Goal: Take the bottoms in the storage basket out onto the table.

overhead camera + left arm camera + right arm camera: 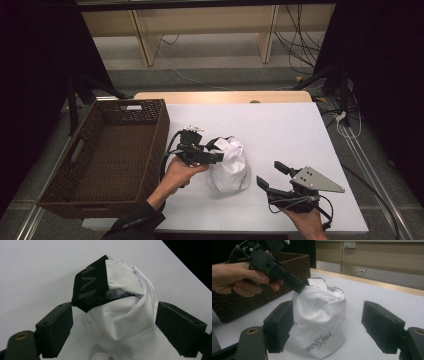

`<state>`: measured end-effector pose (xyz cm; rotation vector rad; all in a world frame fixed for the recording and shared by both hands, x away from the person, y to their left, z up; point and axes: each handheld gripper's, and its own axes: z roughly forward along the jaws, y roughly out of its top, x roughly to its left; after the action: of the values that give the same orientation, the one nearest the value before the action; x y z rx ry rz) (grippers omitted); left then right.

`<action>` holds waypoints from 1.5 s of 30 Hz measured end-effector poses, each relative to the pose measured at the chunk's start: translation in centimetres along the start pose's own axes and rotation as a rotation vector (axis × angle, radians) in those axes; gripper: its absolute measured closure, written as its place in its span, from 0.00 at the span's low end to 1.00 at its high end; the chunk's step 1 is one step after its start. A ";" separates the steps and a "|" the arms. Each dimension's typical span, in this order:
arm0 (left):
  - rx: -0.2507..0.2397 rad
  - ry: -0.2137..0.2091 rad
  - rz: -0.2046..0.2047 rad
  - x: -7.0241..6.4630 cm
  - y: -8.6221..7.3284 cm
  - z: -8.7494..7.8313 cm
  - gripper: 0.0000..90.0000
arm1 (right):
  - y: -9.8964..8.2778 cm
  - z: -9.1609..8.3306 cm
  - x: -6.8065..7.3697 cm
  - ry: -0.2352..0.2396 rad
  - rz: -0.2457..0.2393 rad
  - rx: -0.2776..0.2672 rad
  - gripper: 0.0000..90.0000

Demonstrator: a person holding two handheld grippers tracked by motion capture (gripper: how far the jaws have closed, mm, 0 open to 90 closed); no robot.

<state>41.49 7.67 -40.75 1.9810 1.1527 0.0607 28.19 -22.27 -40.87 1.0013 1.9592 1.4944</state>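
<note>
A bundled white garment [231, 167] with a black waistband [91, 286] sits on the white table [290, 130], with grey lettering low on its side [318, 343]. A hand holds my left gripper [219, 151] at the bundle's top left. Its jaws stand wide around the upper folds [120, 315]; the right-hand jaw touches the cloth, and the left-hand jaw is clear of the white cloth, its top corner at the waistband's edge. My right gripper [274, 176] rests near the table's front edge, to the right of the bundle. It is open, its jaws pointing at the bundle [319, 312] without touching it.
A dark brown wicker basket [161, 135] stands at the table's left side, close behind the left hand [234, 277]. Its inside holds nothing. A wooden strip [225, 96] borders the table's far edge, and cables lie on the floor beyond.
</note>
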 end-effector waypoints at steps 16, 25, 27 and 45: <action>-0.079 -0.024 0.014 0.2 -0.4 -1.8 0.11 | 0.0 0.0 0.0 0.000 0.000 0.000 0.30; -0.118 -0.032 0.024 0.1 -0.7 -2.7 0.11 | 0.0 0.0 0.0 0.001 0.002 0.002 0.30; -0.124 -0.033 0.025 0.1 -0.8 -2.9 0.11 | 0.0 0.0 0.0 0.001 0.001 0.001 0.30; -0.197 -0.058 0.043 -0.2 -1.3 -4.6 0.11 | 0.0 -0.1 0.0 0.000 0.001 0.000 0.30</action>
<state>38.53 10.70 -38.57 1.8217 1.0269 0.1334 28.13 -22.27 -40.84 1.0023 1.9588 1.4954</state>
